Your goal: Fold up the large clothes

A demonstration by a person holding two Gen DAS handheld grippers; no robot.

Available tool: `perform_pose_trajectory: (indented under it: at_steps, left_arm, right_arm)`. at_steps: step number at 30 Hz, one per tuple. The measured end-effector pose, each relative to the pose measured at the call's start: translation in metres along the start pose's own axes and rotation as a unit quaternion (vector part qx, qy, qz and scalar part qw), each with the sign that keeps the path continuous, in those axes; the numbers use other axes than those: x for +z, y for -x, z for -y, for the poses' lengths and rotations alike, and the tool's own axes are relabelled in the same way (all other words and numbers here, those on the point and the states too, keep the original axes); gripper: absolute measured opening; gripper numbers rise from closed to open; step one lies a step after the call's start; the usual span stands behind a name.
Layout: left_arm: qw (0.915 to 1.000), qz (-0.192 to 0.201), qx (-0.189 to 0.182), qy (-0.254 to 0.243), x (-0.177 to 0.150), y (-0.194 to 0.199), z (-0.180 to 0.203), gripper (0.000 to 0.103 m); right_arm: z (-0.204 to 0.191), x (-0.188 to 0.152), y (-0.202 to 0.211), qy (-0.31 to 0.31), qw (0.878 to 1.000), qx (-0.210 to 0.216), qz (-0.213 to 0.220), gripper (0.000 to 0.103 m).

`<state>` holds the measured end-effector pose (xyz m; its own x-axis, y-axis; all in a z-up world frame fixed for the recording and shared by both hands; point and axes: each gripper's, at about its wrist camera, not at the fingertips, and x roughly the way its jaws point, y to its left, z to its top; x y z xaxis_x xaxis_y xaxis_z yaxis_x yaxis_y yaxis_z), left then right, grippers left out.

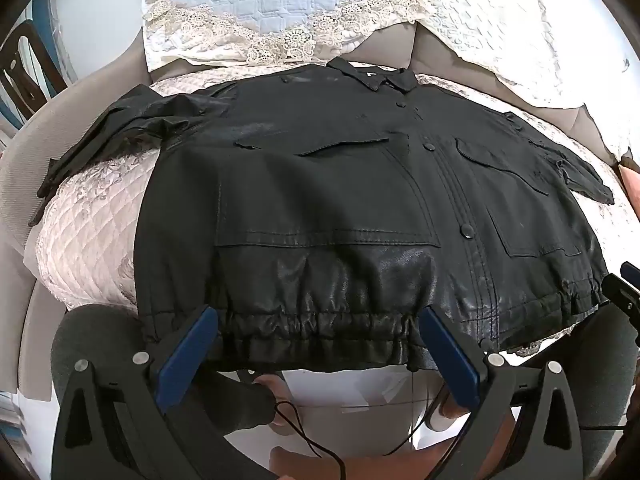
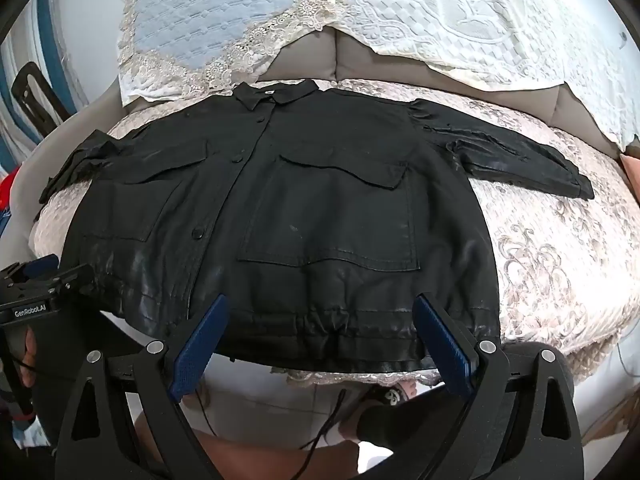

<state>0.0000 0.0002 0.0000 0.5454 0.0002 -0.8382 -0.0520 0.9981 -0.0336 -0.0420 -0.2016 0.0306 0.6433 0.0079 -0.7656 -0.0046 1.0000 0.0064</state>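
A black leather-look jacket (image 1: 360, 184) lies front up and spread flat on a quilted sofa seat, collar at the far side, elastic hem toward me. It also shows in the right wrist view (image 2: 312, 208), with its right sleeve (image 2: 520, 156) stretched out to the side. My left gripper (image 1: 318, 346) is open, its blue pads (image 1: 188, 356) straddling the left half of the hem. My right gripper (image 2: 320, 340) is open over the right half of the hem, and its body shows at the edge of the left wrist view (image 1: 624, 292). Neither holds anything.
The seat has a pale pink quilted cover (image 2: 560, 264) with a lace edge. Lace-trimmed covers (image 1: 280, 8) hang on the grey backrest (image 2: 316, 56) behind the jacket. The person's legs and a black cable (image 2: 328, 424) are below the seat front. The left gripper body (image 2: 36, 296) sits at the left.
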Motion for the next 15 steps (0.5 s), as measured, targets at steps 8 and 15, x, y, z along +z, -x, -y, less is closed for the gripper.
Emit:
perform_pose_trajectory:
  at_steps: [8,15]
  left_arm:
    - [1.0000,0.002,0.001,0.000,0.0022,-0.0037,-0.0014,0.102]
    - [1.0000,0.000,0.004,-0.001,0.0027,0.0007,0.0016,0.102]
  right_arm:
    - [-0.0037,0.0015,0.0002,0.004,1.000,0.003,0.001,0.094]
    - [-0.0058,0.0039,-0.0005,0.006,1.000,0.007,0.000,0.094]
